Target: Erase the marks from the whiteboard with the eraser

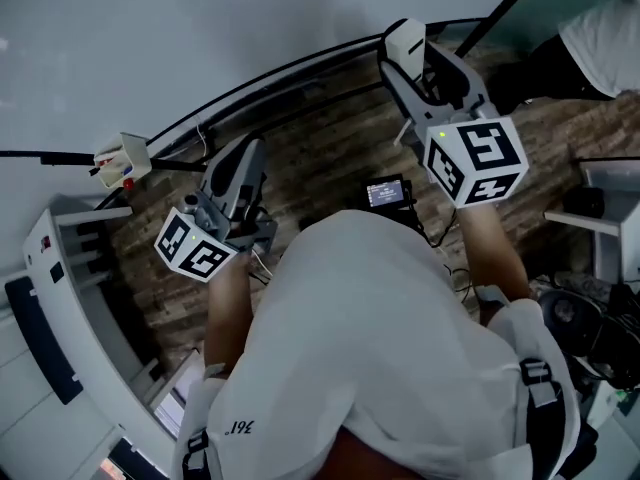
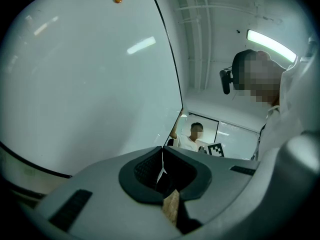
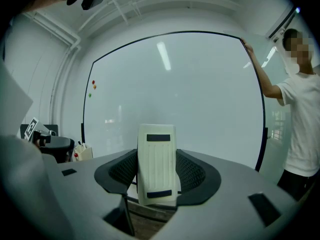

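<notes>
At the whiteboard (image 3: 200,94), which shows no marks I can make out, the right tool (image 3: 158,176) grips the eraser (image 3: 157,154) upright facing it and the left tool (image 2: 162,170) is closed on nothing, so erasing looks finished or nearly so.

A white short-sleeved T-shirt (image 1: 370,308) is worn, with small dark print (image 1: 238,427) spotted near one side. Dark buckled straps (image 1: 535,388) are seen running over it. The left gripper (image 2: 161,160) and right gripper (image 3: 157,170) are shelled in smooth grey, their pads (image 3: 196,173) lined with black textured rubber. The left cube (image 1: 192,246) and right cube (image 1: 475,160) are white, printed with black square markers; a green light (image 1: 441,134) is lit on the right one.
</notes>
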A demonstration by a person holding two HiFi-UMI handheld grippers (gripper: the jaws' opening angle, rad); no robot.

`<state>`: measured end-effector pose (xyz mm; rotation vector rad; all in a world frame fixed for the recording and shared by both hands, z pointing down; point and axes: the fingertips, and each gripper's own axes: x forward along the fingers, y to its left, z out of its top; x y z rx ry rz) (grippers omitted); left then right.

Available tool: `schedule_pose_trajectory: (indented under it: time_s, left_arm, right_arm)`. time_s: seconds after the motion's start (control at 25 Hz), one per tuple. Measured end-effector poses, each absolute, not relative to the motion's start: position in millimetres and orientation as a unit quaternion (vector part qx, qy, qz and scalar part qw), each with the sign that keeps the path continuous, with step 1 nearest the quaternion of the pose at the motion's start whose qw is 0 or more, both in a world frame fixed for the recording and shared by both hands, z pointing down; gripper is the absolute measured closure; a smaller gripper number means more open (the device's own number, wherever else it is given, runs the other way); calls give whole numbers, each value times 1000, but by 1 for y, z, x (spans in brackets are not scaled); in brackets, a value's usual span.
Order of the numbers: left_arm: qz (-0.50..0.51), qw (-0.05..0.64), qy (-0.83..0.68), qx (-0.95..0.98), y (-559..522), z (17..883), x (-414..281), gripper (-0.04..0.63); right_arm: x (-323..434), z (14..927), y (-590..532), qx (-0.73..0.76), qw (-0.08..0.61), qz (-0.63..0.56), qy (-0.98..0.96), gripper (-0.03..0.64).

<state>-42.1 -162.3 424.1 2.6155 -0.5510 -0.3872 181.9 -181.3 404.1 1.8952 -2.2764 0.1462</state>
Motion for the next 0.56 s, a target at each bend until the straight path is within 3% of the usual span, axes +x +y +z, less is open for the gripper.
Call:
schedule_pose_trajectory:
  time_s: [0.56]
  left_arm:
    - [-136,211,-194,948,-160,423,-43,588]
  right_arm:
    - [175,401,-181,637,88,32,-765,362]
